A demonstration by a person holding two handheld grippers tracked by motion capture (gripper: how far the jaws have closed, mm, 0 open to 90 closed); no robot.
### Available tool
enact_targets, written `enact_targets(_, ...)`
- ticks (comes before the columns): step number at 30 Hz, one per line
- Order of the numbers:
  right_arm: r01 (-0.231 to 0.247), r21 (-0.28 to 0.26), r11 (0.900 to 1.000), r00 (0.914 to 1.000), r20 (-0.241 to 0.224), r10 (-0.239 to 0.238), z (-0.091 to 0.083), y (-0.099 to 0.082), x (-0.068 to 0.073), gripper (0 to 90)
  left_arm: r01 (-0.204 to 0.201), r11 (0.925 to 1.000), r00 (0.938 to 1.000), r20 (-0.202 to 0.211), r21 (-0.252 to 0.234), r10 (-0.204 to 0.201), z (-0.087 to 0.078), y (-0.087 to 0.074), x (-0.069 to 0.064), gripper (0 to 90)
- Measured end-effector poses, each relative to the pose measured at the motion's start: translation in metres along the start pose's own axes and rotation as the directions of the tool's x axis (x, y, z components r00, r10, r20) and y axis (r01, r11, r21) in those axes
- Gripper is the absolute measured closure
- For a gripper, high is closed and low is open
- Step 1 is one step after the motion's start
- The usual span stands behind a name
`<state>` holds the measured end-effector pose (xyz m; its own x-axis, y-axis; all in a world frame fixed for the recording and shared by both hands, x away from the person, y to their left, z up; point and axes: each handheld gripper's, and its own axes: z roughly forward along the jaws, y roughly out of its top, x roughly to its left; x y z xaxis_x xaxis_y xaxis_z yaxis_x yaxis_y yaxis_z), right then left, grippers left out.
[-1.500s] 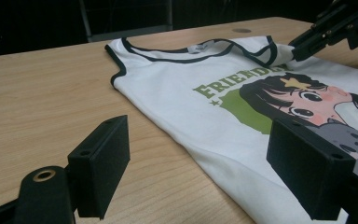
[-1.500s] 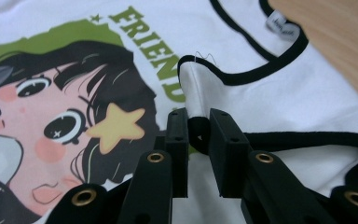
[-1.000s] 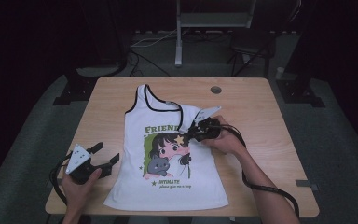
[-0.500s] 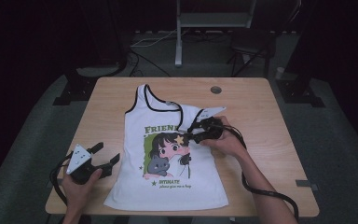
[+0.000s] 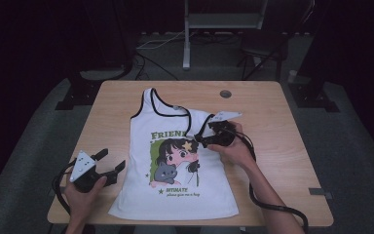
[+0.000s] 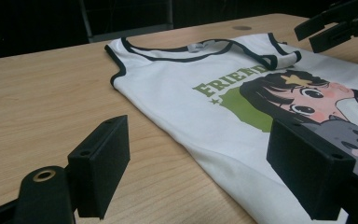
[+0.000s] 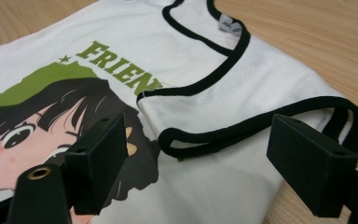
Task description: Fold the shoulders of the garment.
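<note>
The white tank top (image 5: 175, 170) lies print-up on the worktop (image 5: 268, 122), one shoulder strap (image 7: 261, 126) folded in across the chest. My right gripper (image 5: 205, 138) hovers just above that fold, its fingers (image 7: 98, 158) just sprung wide, nothing between them. So the strap fold looks set down. My left gripper (image 5: 111, 165) waits wide at the side hem. Next, I'd say: pinch that edge and fold it inward.

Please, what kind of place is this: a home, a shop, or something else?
Probably a recording studio or lab, not a home. A bare wooden table stands alone on grey floor in a dark room, metal stands and cables sit behind it, and a tank top lies flat between two hand-held grippers.
</note>
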<state>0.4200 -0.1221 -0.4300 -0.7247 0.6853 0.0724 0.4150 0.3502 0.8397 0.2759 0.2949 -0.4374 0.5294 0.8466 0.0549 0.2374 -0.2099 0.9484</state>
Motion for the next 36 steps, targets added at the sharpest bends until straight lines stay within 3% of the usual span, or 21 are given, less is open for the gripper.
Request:
enact_targets(3, -0.018, -0.004, 0.9998, 0.9996, 0.020, 0.018, -0.002, 0.001, 0.000, 13.8, -0.002, 1.0000, 1.0000, 0.000, 0.000, 0.002, 0.000, 0.000, 0.000, 21.3)
enact_targets(15, -0.057, -0.030, 0.9979, 0.9974, 0.043, 0.058, -0.011, -0.002, 0.001, 13.1, -0.008, 1.0000, 1.0000, -0.003, 0.003, 0.008, 0.000, 0.000, -0.001, 21.3)
enact_targets(36, -0.069, -0.062, 0.9957, 0.9961, 0.051, 0.072, -0.031, -0.007, 0.009, 13.0, -0.005, 1.0000, 1.0000, -0.007, 0.002, 0.005, 0.000, 0.000, -0.001, 21.3)
